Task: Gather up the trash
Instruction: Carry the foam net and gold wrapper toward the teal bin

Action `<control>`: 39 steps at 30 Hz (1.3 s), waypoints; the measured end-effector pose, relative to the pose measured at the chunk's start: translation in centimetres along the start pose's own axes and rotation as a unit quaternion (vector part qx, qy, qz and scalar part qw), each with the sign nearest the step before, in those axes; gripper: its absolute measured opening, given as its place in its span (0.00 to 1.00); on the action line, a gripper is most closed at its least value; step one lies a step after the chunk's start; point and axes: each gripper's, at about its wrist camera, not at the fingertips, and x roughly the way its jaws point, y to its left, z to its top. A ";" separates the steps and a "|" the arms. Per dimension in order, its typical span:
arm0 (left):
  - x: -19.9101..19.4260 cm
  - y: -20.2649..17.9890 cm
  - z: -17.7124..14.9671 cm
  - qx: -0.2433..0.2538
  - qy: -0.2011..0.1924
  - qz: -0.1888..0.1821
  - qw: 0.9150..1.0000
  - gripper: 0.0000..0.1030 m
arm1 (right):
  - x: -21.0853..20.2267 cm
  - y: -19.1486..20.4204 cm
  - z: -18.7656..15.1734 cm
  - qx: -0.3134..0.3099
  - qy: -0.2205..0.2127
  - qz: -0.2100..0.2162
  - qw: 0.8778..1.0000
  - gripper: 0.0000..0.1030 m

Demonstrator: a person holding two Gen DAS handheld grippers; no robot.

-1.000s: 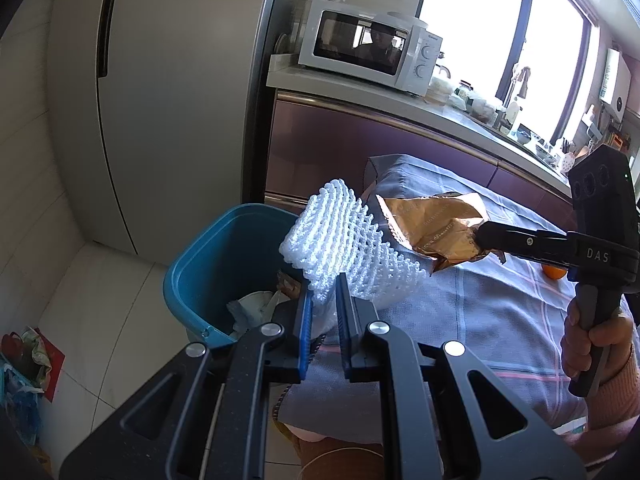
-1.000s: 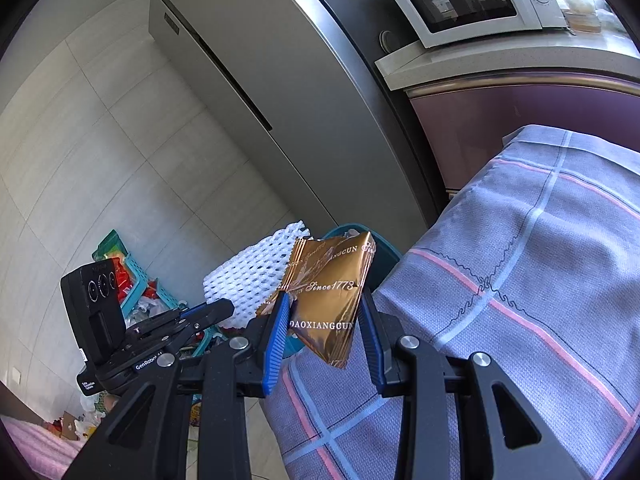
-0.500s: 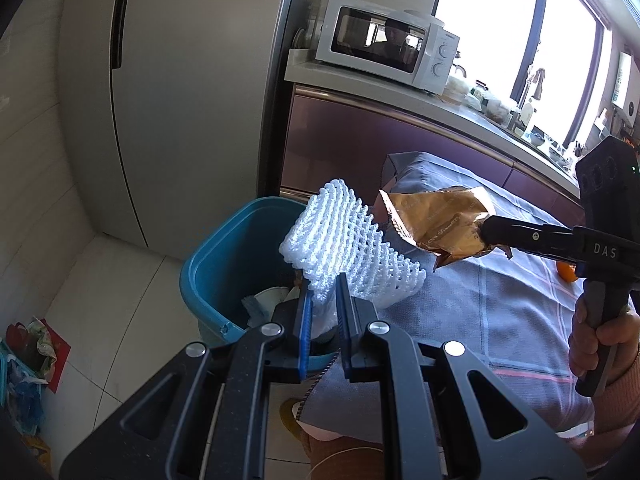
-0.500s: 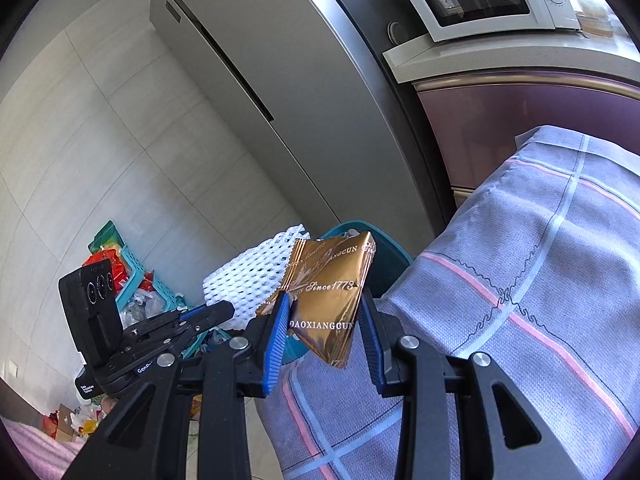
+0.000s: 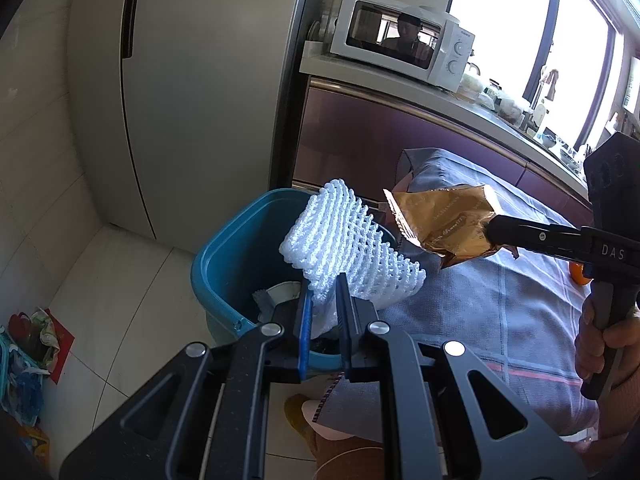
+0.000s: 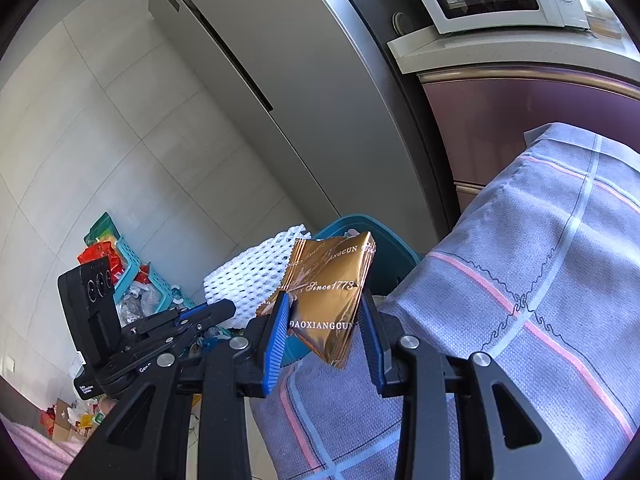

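My left gripper [image 5: 323,296] is shut on a white foam fruit net [image 5: 348,248], held above the near rim of a blue trash bin [image 5: 224,264] that has paper and wrappers inside. My right gripper [image 6: 325,312] is shut on a gold foil snack wrapper [image 6: 330,292], held just right of the net, over the table edge beside the bin [image 6: 384,248]. In the left wrist view the wrapper [image 5: 440,220] hangs from the right gripper's black fingers [image 5: 520,236]. In the right wrist view the net [image 6: 248,276] shows left of the wrapper.
A table with a grey-blue checked cloth [image 6: 540,280] lies right of the bin. A tall grey fridge [image 5: 200,80] stands behind, with a microwave [image 5: 400,40] on the counter beside it. A small basket of clutter [image 6: 128,276] sits on the floor at the left. An orange [image 5: 578,274] lies on the cloth.
Both grippers have drifted a little toward the bin with their loads; the bin shows more fully in the left wrist view. Grips are unchanged.
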 end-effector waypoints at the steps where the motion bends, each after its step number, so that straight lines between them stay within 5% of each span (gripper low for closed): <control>1: 0.1 0.0 0.0 -0.001 0.001 0.001 1.000 0.12 | 0.2 0.0 0.1 0.000 0.001 0.000 1.000 0.32; 39: 4.4 2.1 -0.3 -0.033 0.033 0.034 0.998 0.12 | 5.3 0.7 0.7 -0.010 0.047 -0.017 0.999 0.32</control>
